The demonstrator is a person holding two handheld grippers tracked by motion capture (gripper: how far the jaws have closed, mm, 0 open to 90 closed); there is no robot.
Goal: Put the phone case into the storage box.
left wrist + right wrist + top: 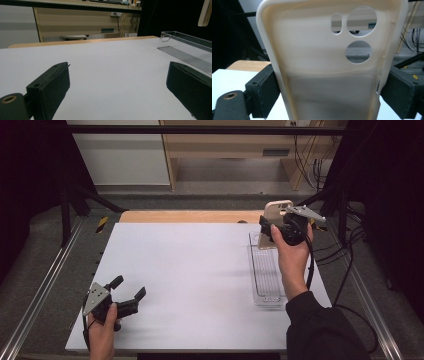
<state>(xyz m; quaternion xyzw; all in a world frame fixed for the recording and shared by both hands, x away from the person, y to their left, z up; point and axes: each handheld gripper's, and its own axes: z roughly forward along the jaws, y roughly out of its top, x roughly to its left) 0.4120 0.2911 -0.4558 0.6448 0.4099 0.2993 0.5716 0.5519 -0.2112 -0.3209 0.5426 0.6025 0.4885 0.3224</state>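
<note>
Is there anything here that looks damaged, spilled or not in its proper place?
Nothing stands out. The cream phone case sits squarely between the pads of the right tool, with no visible cracks. The clear tray lies flat along the right edge of the white table. The left tool is open, holding nothing.

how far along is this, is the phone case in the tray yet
Not yet. Done: the right hand-held gripper has the phone case clamped by its sides and lifted. In hand: it hangs over the far end of the clear tray. Left: setting it down, likely there. The left hand-held gripper rests open.
</note>
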